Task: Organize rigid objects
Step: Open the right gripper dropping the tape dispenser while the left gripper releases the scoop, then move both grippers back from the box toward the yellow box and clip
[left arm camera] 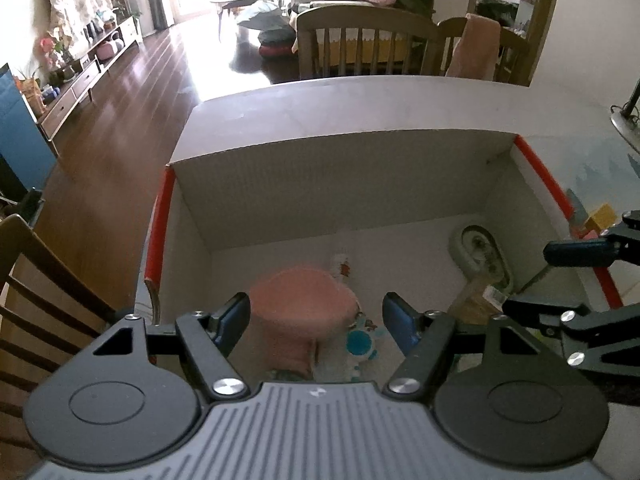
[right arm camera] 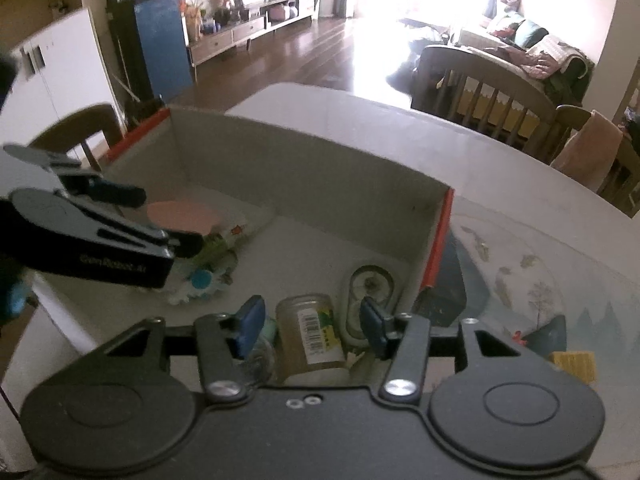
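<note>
Lying inside the open cardboard box (left arm camera: pixel 224 216), the pink round object (left arm camera: pixel 304 300) sat near the box's left half, blurred in the left wrist view and directly ahead of the left gripper (left arm camera: pixel 316 320). That gripper's blue pads stood wide apart on either side of it, and whether either pad touched it could not be told. Just beside the pink piece, on the box floor, lay a white toy with a blue disc (left arm camera: pixel 360 342) and a small printed white item (left arm camera: pixel 341 266).

Toward the box's right wall lay a pale oval container (right arm camera: pixel 370 292) and, next to it, a clear jar with a barcode label (right arm camera: pixel 310 332) on its side. The right gripper (right arm camera: pixel 312 326) hovered over that jar with its jaws apart, one blue pad on each side of it, gripping nothing that could be seen. A small glassy item (right arm camera: pixel 260 356) rested by the jar's left side, too blurred to name.

Red tape (right arm camera: pixel 438 240) edged the box's side rims. The box stood on a pale table (right arm camera: pixel 520 184) with a printed mat of trees and leaves, and a yellow block (right arm camera: pixel 574 366) lay outside the box on the right. Wooden chairs (right arm camera: pixel 480 88) stood beyond the table, with a dark wood floor and a bright living room behind
</note>
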`<action>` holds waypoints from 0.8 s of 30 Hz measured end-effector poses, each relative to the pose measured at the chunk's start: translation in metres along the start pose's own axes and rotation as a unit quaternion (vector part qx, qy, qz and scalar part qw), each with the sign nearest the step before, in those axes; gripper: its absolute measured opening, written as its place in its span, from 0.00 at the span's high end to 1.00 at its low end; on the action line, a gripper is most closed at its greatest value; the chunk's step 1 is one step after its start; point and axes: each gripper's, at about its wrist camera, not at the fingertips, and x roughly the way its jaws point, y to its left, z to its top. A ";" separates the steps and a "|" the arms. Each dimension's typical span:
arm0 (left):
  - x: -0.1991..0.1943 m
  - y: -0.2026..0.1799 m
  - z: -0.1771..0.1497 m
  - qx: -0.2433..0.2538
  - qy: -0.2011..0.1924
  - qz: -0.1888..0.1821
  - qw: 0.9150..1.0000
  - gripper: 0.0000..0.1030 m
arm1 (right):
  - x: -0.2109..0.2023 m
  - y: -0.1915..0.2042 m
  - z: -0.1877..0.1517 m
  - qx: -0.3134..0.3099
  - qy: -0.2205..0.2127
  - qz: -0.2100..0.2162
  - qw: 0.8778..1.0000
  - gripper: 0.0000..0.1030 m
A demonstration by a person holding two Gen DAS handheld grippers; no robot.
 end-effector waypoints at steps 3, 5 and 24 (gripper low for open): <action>-0.010 -0.003 -0.003 0.000 -0.008 -0.001 1.000 0.29 | -0.012 -0.003 -0.001 0.005 -0.014 0.006 1.000 0.46; -0.018 -0.006 -0.006 0.002 -0.014 -0.001 1.000 0.30 | -0.020 -0.004 -0.001 0.008 -0.021 0.008 1.000 0.46; -0.095 -0.036 -0.014 -0.002 -0.079 -0.028 0.997 0.22 | -0.102 -0.018 -0.028 0.039 -0.093 0.051 0.994 0.21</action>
